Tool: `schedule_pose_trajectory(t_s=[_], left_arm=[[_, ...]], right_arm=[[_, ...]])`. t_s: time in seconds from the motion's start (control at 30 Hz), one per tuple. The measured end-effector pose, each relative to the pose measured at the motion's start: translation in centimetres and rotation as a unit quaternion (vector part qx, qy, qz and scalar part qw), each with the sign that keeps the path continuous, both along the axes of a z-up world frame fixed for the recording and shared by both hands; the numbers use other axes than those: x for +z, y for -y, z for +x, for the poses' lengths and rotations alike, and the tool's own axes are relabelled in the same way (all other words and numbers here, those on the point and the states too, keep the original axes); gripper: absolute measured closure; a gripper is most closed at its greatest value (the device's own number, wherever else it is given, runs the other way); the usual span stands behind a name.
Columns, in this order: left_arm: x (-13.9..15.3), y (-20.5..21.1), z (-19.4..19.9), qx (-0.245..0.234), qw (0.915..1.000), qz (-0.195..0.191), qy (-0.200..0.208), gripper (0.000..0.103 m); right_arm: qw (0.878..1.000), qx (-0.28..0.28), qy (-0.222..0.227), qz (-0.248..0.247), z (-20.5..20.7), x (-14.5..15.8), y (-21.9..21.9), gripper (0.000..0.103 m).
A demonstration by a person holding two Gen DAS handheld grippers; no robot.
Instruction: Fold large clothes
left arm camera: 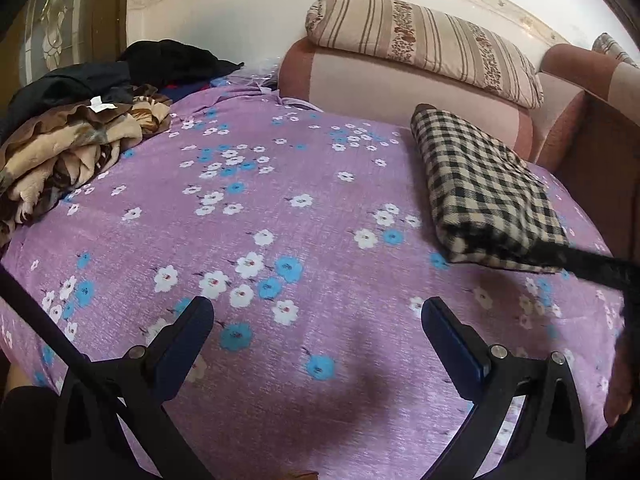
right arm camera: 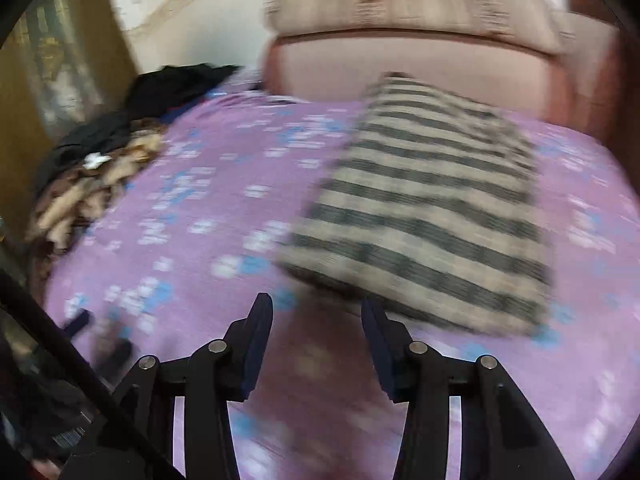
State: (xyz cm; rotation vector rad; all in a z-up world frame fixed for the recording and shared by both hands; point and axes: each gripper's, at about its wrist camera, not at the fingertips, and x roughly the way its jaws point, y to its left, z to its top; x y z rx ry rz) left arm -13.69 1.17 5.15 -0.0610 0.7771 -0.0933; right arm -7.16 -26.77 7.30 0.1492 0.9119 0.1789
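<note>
A folded black-and-cream checked garment lies on the purple flowered bedsheet at the right, near the headboard. It also shows, blurred, in the right wrist view. My left gripper is open and empty, low over the bare sheet near the front edge. My right gripper is open and empty, just short of the garment's near edge. A black part of the right tool reaches across the garment's near corner in the left wrist view.
A heap of brown-and-cream blanket and dark clothes lies at the bed's left side. A pink padded headboard with a striped pillow stands at the back. A wooden door is at far left.
</note>
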Motion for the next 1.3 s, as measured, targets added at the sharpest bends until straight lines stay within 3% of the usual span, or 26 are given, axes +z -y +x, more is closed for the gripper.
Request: schedule_pose_trajectory(t_s=[0.17, 0.33, 0.43, 0.6, 0.93, 1.3], left_arm=[[0.8, 2.4, -1.4, -0.028, 0.9996, -0.005, -0.006, 0.000], [0.8, 6.4, -3.6, -0.082, 0.9961, 0.030, -0.009, 0.000], [0.6, 8.0, -4.8, -0.106, 0.9932, 0.046, -0.013, 0.000], [0.5, 8.9, -5.6, -0.121, 0.9910, 0.054, -0.019, 0.000], [-0.3, 8.4, -5.1, -0.112, 0.9918, 0.041, -0.046, 0.000], [-0.9, 7.9, -4.5, -0.104, 0.9919, 0.034, -0.065, 0.000]], right_arm=[[0.996, -0.088, -0.005, -0.030, -5.4, -0.9, 4.4, 0.038], [0.989, -0.143, -0.016, -0.028, -9.4, -2.7, 6.0, 0.037], [0.987, -0.150, -0.032, -0.039, -9.9, -4.0, 5.9, 0.037], [0.987, -0.150, -0.014, -0.057, -10.2, -3.6, 5.6, 0.034], [0.985, -0.164, -0.013, -0.058, -10.4, -3.7, 5.5, 0.034], [0.986, -0.142, -0.007, -0.091, -10.3, -3.7, 3.8, 0.033]])
